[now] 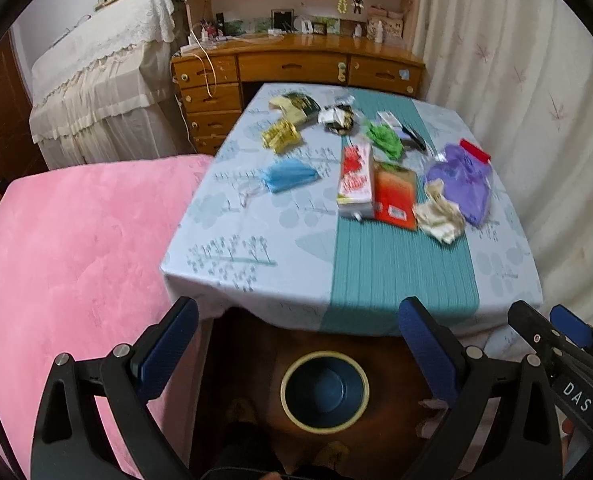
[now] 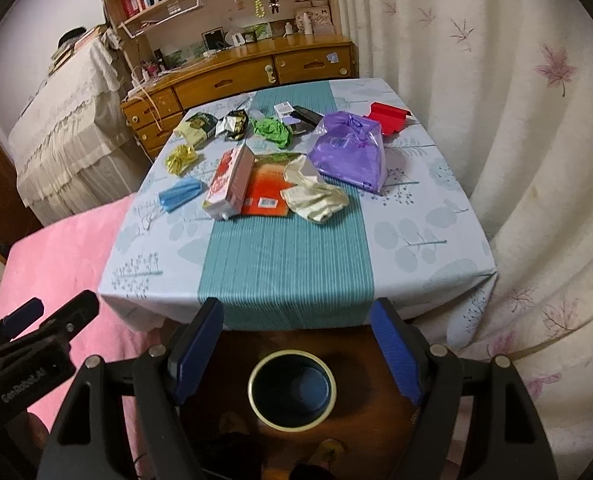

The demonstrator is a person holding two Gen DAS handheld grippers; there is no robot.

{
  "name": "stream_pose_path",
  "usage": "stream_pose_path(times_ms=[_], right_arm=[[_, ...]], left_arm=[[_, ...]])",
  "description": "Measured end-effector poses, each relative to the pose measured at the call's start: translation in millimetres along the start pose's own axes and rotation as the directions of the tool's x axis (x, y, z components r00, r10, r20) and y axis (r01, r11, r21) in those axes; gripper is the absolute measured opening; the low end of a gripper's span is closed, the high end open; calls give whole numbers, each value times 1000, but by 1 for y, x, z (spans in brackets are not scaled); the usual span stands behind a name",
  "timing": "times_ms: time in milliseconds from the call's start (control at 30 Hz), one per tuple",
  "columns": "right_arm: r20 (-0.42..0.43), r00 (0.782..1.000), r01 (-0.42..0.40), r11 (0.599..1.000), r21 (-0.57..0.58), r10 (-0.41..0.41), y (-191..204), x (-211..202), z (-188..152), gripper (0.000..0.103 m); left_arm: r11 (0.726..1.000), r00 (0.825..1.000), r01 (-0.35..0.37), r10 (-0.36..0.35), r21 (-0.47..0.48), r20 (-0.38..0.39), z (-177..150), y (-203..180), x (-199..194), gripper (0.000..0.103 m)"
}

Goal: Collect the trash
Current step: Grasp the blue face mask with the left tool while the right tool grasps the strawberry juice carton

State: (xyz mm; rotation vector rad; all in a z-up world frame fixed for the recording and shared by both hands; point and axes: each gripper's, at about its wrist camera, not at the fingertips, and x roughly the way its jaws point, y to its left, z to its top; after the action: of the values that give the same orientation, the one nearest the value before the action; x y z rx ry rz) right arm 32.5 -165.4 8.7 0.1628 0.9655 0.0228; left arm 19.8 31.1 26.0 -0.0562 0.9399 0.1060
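Right now both tools are hovering low at the near edge of the table (image 2: pixel 436 240), above a blue bin (image 2: pixel 292 390) that is standing upright on the brown floor with its mouth facing up, probably set there so litter can be dropped straight in. The left hand-held gripper (image 1: pixel 298 346) is hanging with its jaws spread wide and nothing between them; the right hand-held gripper (image 2: pixel 296 340) is likewise gaping and carrying nothing. Judging by this, collecting is not yet under way.

All the trash is lying on the far half of the table, well apart from the bin. A red-and-white carton (image 2: pixel 228 184) is lying on its side, its long axis running from the near edge toward the desk at the back, with its near end tilted slightly left. Touching its right side, an orange packet (image 2: pixel 270 188) is lying flat, and a crumpled cream paper (image 2: pixel 314 196) is overlapping that packet's right edge. Behind the paper a purple plastic bag (image 2: pixel 348 152) is slumping, with a red object (image 2: pixel 390 118) just beyond it. To the left, a blue face mask (image 2: pixel 180 196) is lying with its length across the table, near a gold wrapper (image 2: pixel 181 159). A green crumple (image 2: pixel 274 130) is sitting further back, at the middle.
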Motion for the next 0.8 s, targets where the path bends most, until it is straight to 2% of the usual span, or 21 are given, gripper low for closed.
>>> stream_pose_path(times_ms=[133, 200, 300, 533, 633, 733, 800], right_arm=[[-10, 1000, 10, 1000, 17, -10, 10, 15, 15, 77], [-10, 1000, 20, 999, 34, -20, 15, 24, 25, 77], [-4, 999, 42, 997, 60, -42, 28, 35, 42, 77], [-31, 995, 96, 993, 71, -94, 71, 77, 83, 77], [-66, 992, 109, 992, 67, -105, 90, 103, 95, 77], [-82, 987, 143, 988, 52, -139, 108, 131, 105, 77], [-100, 982, 164, 986, 37, -159, 119, 152, 111, 77]], left_arm=[[1000, 999, 16, -16, 3, 32, 20, 10, 9, 99], [998, 998, 53, -53, 16, 30, 37, 16, 22, 99], [997, 997, 68, -69, 29, 31, 65, 26, 40, 99], [990, 992, 123, -122, 68, -16, 128, 54, 96, 99], [983, 984, 168, -163, 71, -70, 146, 67, 125, 99], [978, 983, 168, -157, 121, -94, 162, 76, 150, 99], [969, 984, 164, -146, 187, -105, 173, 77, 167, 99]])
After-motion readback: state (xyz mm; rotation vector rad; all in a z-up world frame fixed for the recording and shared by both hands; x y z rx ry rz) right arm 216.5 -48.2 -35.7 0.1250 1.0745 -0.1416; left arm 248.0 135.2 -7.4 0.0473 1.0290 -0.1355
